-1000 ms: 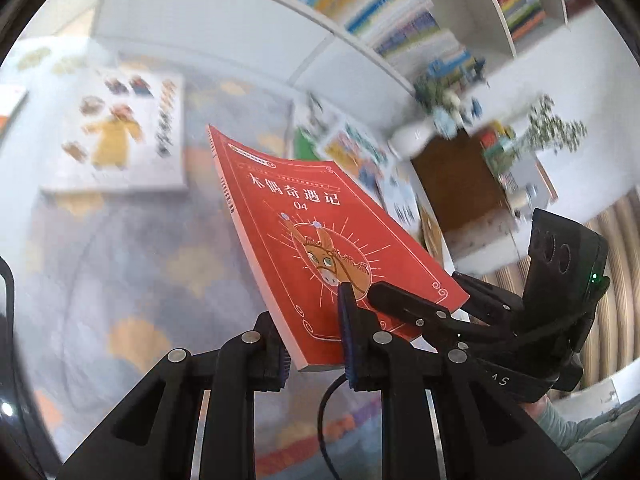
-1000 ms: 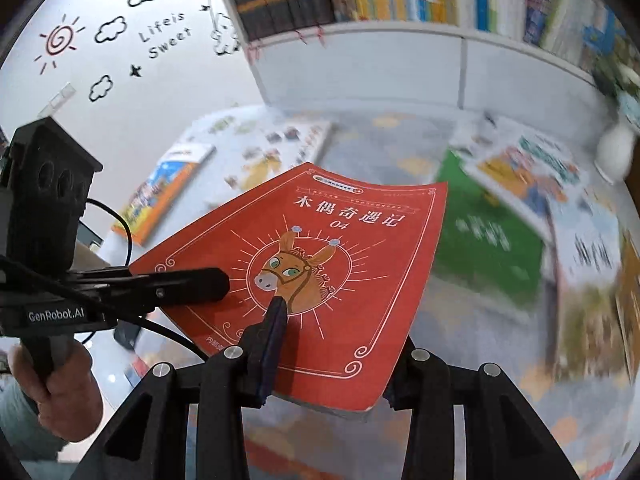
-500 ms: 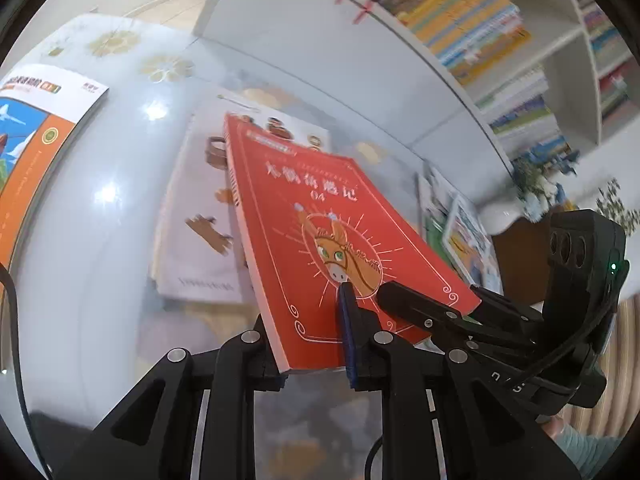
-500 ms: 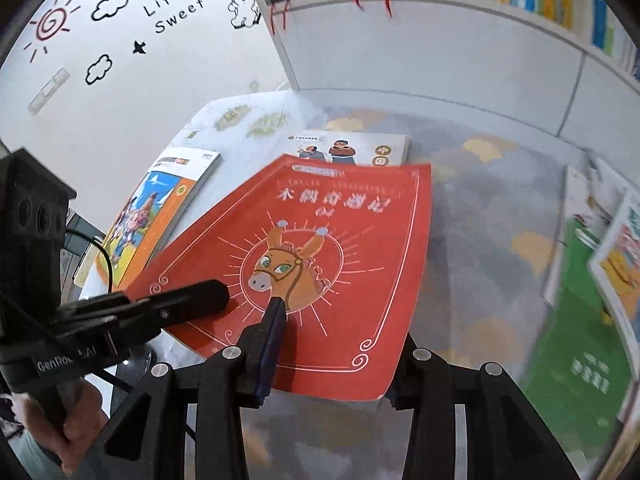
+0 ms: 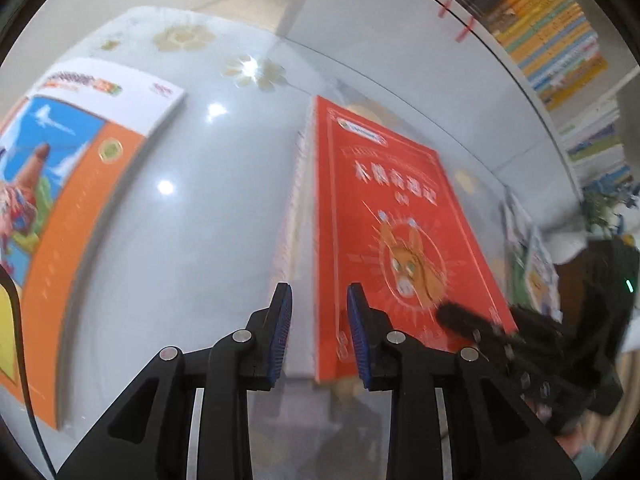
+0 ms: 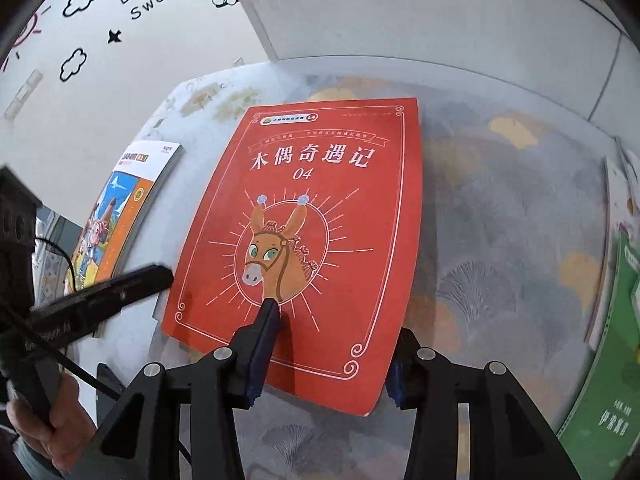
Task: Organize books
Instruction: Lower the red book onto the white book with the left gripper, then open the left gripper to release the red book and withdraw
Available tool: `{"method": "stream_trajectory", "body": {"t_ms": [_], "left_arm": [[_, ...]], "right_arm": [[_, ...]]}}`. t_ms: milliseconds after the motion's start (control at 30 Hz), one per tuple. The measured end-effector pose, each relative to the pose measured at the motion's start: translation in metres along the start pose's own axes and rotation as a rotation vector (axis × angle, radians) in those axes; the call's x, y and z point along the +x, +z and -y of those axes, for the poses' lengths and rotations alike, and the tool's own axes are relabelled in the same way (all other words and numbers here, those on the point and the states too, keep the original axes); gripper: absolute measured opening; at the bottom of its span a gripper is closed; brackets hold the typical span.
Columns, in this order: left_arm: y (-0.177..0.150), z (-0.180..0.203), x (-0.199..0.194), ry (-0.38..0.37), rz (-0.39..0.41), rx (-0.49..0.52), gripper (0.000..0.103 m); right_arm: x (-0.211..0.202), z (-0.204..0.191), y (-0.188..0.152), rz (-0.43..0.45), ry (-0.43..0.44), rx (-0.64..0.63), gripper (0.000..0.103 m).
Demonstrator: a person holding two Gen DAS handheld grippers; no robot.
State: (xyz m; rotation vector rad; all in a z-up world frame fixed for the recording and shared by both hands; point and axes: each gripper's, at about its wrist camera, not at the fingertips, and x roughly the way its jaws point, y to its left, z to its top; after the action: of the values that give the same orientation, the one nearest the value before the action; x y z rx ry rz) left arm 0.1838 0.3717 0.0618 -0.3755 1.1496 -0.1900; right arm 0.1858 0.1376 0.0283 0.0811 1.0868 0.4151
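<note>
In the left wrist view, the left gripper (image 5: 318,326) is sitting at six o'clock with its jaws, which have just been opening, spread apart; the spine edge of the red book (image 5: 384,232) is lying between the blue pads without either pad pressing on it. In the right wrist view, the right gripper (image 6: 326,354) is also at six o'clock, its jaws having just been opening too: one finger is resting over the cover by the donkey picture, the other is beside the book's lower right corner, and whether they are gripping it I cannot tell. The red book is lying on top of a white-covered book (image 5: 294,216), stretching toward twelve o'clock on the patterned tabletop (image 6: 500,220). At nine o'clock an orange and blue picture book (image 6: 116,216) is lying well apart. At three o'clock a green book (image 6: 608,364) is resting near the edge.
</note>
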Motion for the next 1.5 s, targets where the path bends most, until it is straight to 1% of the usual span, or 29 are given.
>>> {"method": "stream_trajectory", "body": {"t_ms": [67, 133, 200, 233, 300, 400, 433, 533, 600, 700, 767, 800, 833, 900, 1000, 1067, 1133, 1233, 1300, 1333, 1400, 1500], "left_arm": [[0.011, -0.002, 0.007, 0.034, 0.0, -0.018, 0.026], [0.02, -0.001, 0.014, 0.059, -0.007, -0.031, 0.026], [0.026, 0.001, 0.021, 0.071, -0.017, -0.03, 0.026], [0.028, 0.003, 0.024, 0.066, -0.018, -0.029, 0.026], [0.03, 0.006, 0.028, 0.056, -0.023, -0.03, 0.026], [0.034, 0.013, 0.031, 0.079, -0.023, -0.005, 0.031], [0.035, 0.014, 0.031, 0.085, -0.021, 0.004, 0.031], [0.038, 0.015, 0.034, 0.079, -0.026, 0.007, 0.031], [0.041, 0.014, 0.037, 0.075, -0.035, 0.004, 0.034], [0.045, 0.015, 0.04, 0.074, -0.048, 0.006, 0.036], [0.045, 0.017, 0.04, 0.08, -0.05, 0.016, 0.037], [0.045, 0.019, 0.04, 0.085, -0.053, 0.026, 0.037], [0.045, 0.02, 0.04, 0.09, -0.056, 0.032, 0.037], [0.046, 0.025, 0.042, 0.095, -0.068, 0.047, 0.037], [0.043, 0.033, 0.046, 0.078, -0.086, 0.071, 0.037], [0.041, 0.04, 0.048, 0.092, -0.085, 0.1, 0.037], [0.041, 0.042, 0.049, 0.107, -0.076, 0.097, 0.039], [0.041, 0.032, 0.044, 0.07, -0.073, 0.037, 0.037], [0.036, 0.028, 0.032, 0.057, -0.059, 0.03, 0.037], [0.03, 0.032, 0.023, 0.053, -0.043, 0.049, 0.037], [0.019, 0.042, 0.009, 0.028, -0.034, 0.086, 0.037], [-0.006, 0.073, -0.009, -0.064, -0.049, 0.147, 0.037]], "right_arm": [[0.0, -0.003, -0.002, -0.004, 0.005, -0.014, 0.049], [0.0, -0.008, -0.005, -0.013, 0.02, -0.053, 0.055], [-0.002, -0.009, -0.01, -0.024, 0.004, -0.108, 0.057], [-0.003, -0.005, -0.012, -0.029, 0.005, -0.114, 0.057], [-0.007, 0.013, -0.015, -0.034, 0.019, -0.056, 0.057], [0.0, 0.043, -0.014, -0.043, 0.066, 0.069, 0.057], [0.004, 0.05, -0.013, -0.047, 0.077, 0.096, 0.057], [0.008, 0.058, -0.005, -0.037, 0.142, 0.159, 0.06], [0.01, 0.053, -0.001, -0.04, 0.158, 0.169, 0.06], [0.012, 0.035, 0.002, -0.058, 0.151, 0.149, 0.061], [0.01, 0.017, -0.001, -0.066, 0.094, 0.112, 0.061], [0.01, 0.01, -0.003, -0.058, 0.055, 0.089, 0.061], [0.011, 0.007, -0.004, -0.056, 0.035, 0.077, 0.061], [0.011, 0.007, -0.007, -0.054, 0.027, 0.073, 0.061], [0.007, 0.018, -0.005, -0.062, 0.027, 0.104, 0.061], [0.007, 0.029, -0.002, -0.061, 0.022, 0.135, 0.061], [0.011, 0.031, 0.003, -0.076, 0.03, 0.132, 0.061], [0.012, 0.025, 0.003, -0.079, 0.01, 0.082, 0.061], [0.009, 0.03, -0.001, -0.09, 0.047, 0.111, 0.06], [0.004, 0.035, -0.006, -0.092, 0.076, 0.141, 0.06], [-0.011, 0.047, -0.021, -0.075, 0.09, 0.178, 0.06], [-0.043, 0.063, -0.059, -0.036, 0.071, 0.206, 0.06]]}}
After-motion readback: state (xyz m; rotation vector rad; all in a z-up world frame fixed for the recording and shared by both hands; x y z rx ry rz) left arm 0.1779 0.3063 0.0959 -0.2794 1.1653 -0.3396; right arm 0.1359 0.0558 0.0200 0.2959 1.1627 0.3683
